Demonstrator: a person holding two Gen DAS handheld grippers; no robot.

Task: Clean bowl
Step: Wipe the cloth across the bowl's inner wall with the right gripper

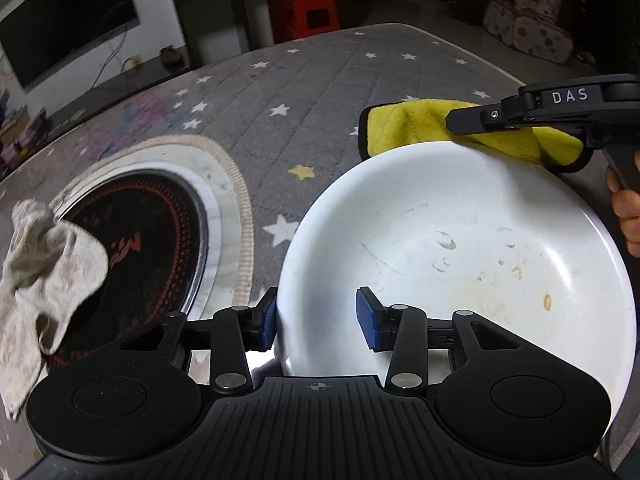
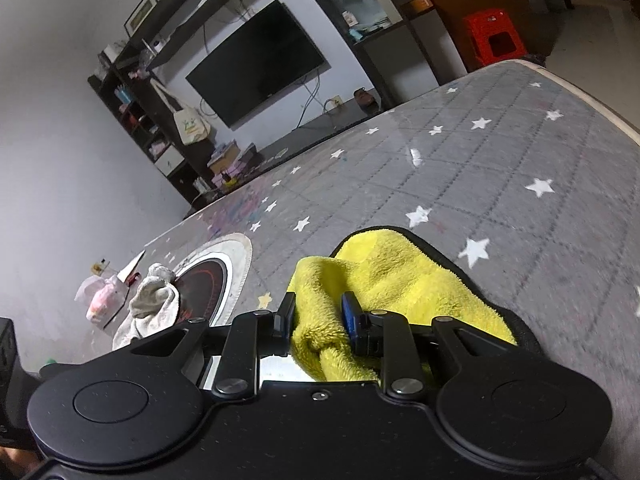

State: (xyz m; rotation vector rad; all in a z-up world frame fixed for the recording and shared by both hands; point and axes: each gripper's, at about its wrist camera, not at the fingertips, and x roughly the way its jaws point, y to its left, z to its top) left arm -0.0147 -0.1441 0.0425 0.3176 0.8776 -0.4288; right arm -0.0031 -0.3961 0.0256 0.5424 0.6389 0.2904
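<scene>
We hold the white bowl with our left gripper — the jaws straddle its near rim, one blue pad outside and one inside, narrow but we cannot tell if both pads touch. The bowl is tilted toward the camera, over the grey star-pattern table, w/ yellowish stains and dried marks inside. Our right gripper is clamped on a yellow cloth; in the left view this cloth sits at the bowl's far rim, the gripper above it, and a hand shows at the right edge. Left of the bowl is a round black cooktop set in the table, and a crumpled whitish rag lies partly on it.
</scene>
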